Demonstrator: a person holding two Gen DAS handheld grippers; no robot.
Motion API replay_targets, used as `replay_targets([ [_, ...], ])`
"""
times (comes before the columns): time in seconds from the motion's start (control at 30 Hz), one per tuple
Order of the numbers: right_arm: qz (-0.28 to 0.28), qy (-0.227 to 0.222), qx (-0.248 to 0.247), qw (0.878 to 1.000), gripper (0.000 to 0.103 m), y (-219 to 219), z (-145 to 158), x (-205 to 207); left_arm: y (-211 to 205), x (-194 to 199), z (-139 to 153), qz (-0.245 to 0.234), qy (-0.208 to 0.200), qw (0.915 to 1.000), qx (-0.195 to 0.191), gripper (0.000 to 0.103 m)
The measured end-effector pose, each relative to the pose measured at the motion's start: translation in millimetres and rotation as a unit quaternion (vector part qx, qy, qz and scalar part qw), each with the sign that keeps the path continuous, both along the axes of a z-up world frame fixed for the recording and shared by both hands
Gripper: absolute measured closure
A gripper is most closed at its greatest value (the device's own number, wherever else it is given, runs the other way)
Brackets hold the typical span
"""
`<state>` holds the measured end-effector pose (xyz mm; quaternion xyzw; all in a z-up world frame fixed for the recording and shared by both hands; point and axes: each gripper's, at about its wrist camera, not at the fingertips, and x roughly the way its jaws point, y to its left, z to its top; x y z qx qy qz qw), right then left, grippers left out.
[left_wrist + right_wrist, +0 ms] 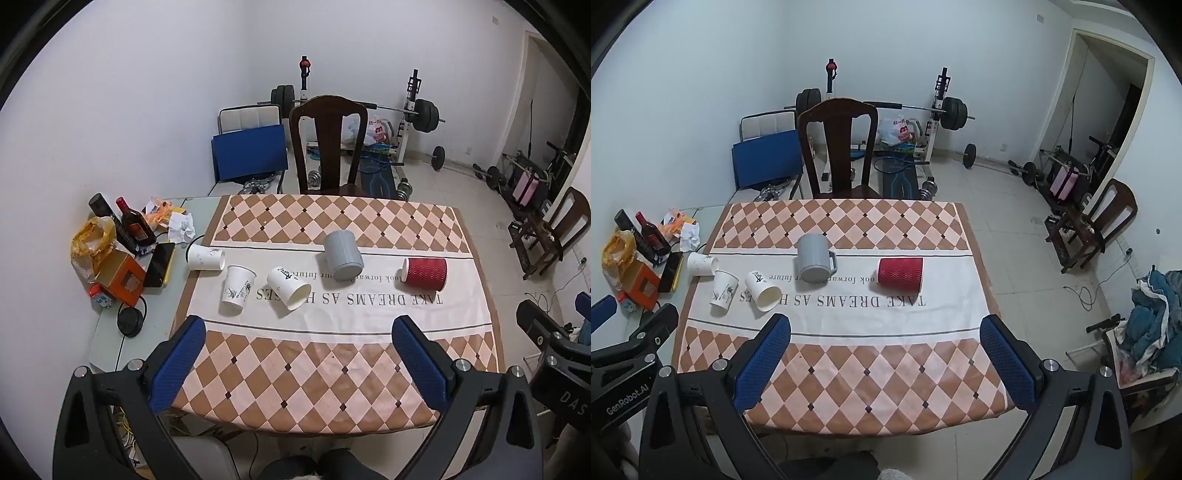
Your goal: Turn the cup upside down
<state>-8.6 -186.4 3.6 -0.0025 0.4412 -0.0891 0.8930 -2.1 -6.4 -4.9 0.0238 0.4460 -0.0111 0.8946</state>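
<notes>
1. Left hand-held gripper (297, 341) and right hand-held gripper (884, 339): jaws wide, empty, above the near edge of the surface (314, 387).
2. Cups at 12 o'clock: three white cups (290, 288), grey mug (342, 258), red cup (424, 272), well apart.
3. Clutter (122, 251) crowds 10 o'clock; open room nearside.

Between me and the row of cups the table (314, 369) lies bare. A chair (328, 144) blocks the far edge; bottles (129, 225) crowd the left
</notes>
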Motion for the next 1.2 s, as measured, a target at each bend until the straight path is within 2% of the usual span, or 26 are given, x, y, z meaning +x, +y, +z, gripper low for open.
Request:
replay_targets([
  [1.2,-0.001,0.000,-0.001,1.000,0.000,-0.8,6.7,-5.4,3.1,-0.9,6.4,0.003,-0.004,1.0000,-0.005,0.000],
])
